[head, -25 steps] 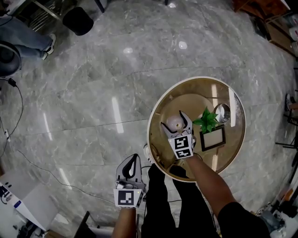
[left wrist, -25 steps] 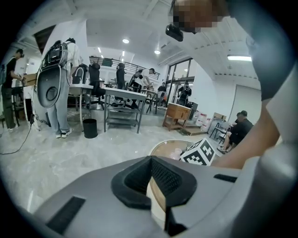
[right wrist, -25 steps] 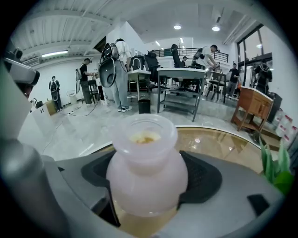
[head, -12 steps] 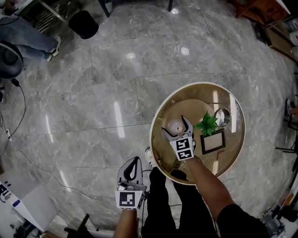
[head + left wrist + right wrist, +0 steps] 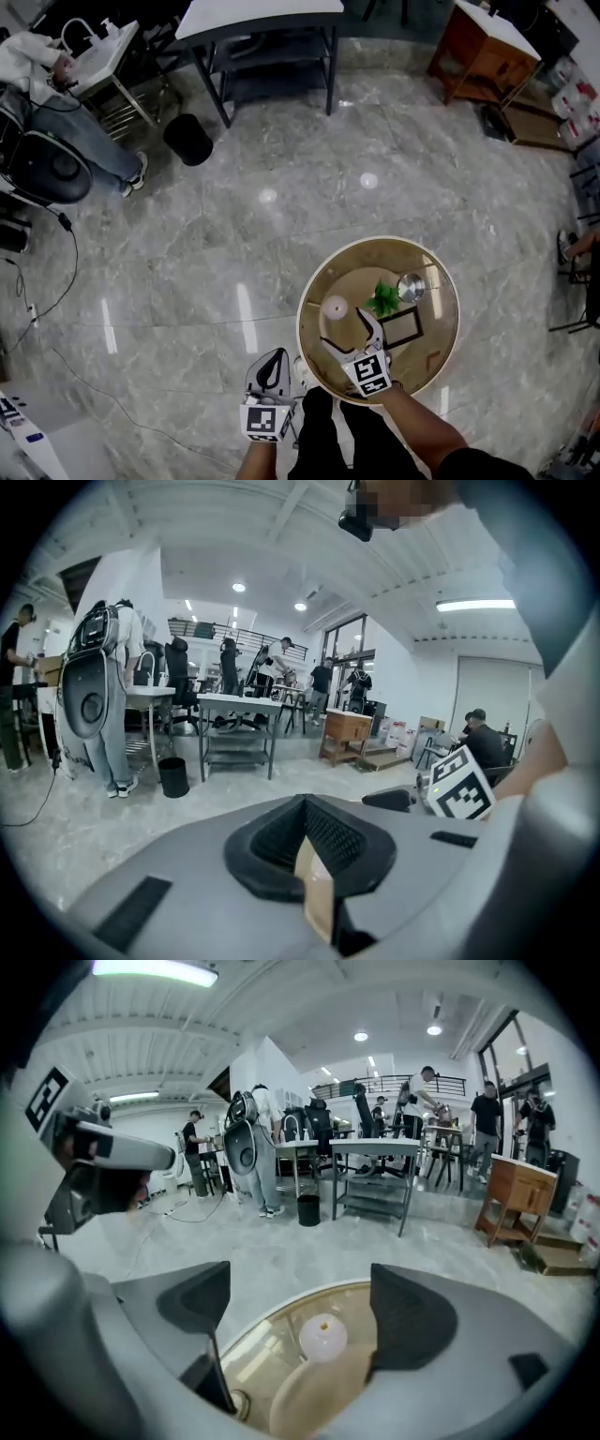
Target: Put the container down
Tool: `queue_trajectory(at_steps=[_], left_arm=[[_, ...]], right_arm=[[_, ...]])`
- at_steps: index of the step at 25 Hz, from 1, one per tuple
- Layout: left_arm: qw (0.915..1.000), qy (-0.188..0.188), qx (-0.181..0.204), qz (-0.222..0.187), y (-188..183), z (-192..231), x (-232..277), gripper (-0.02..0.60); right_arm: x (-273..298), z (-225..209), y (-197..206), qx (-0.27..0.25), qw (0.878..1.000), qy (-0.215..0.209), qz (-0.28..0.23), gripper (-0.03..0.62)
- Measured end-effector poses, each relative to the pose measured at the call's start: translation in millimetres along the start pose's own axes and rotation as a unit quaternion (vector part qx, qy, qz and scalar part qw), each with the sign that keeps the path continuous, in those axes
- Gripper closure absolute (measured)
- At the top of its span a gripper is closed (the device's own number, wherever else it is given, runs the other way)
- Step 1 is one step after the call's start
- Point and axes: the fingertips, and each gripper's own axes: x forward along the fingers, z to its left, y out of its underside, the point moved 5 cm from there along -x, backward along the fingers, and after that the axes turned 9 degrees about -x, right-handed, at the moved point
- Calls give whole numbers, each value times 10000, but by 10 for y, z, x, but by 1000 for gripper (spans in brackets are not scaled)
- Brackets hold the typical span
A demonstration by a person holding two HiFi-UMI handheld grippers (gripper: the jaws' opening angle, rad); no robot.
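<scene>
The container (image 5: 335, 307), a small round white pot with a hole in its lid, stands on the round glass table (image 5: 309, 356) near its left side. My right gripper (image 5: 344, 328) hovers just short of it, jaws opening wide, and nothing sits between them. In the right gripper view the container (image 5: 322, 1337) lies ahead of the spread right gripper (image 5: 306, 1299), apart from both fingers. My left gripper (image 5: 275, 357) hangs over the floor to the left of the table, shut and empty. In its own view the left gripper (image 5: 305, 834) points across the room.
On the table also stand a small green plant (image 5: 382, 298), a metal cup (image 5: 411, 286) and a dark picture frame (image 5: 399, 328). A black bin (image 5: 188, 139), a metal shelf table (image 5: 262, 37) and a wooden cabinet (image 5: 483, 42) stand farther off. Cables (image 5: 56, 281) trail at left.
The right gripper has let go of the container and drawn back toward me with its jaws wider. The head view has lifted, showing more of the room. The left gripper stays shut.
</scene>
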Motion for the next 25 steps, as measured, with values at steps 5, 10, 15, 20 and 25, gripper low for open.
queue_trajectory(at_steps=[5,10,15,20,25], left_arm=[[9994,154,85,-308,-520,-380,-209,588],[9979,330,98,-556,-889,-673,-297,588],[9949,685,315,-669,-1161,-1011,-425,588],[9921,856,402,-827,-1321,-1280,-540,588],[9900,954,398,-956,-1382,-1450,-650,588]], right_arm=[[-782,-111,-663,-81,9995,-40,-298,136],[-1350,-295,-1143,-202,9976,112,-660,249],[-1905,-383,-1471,-209,9932,306,-1100,376],[-2415,-415,-1665,-276,9877,434,-1477,476],[-2801,-453,-1823,-399,9784,647,-1921,552]])
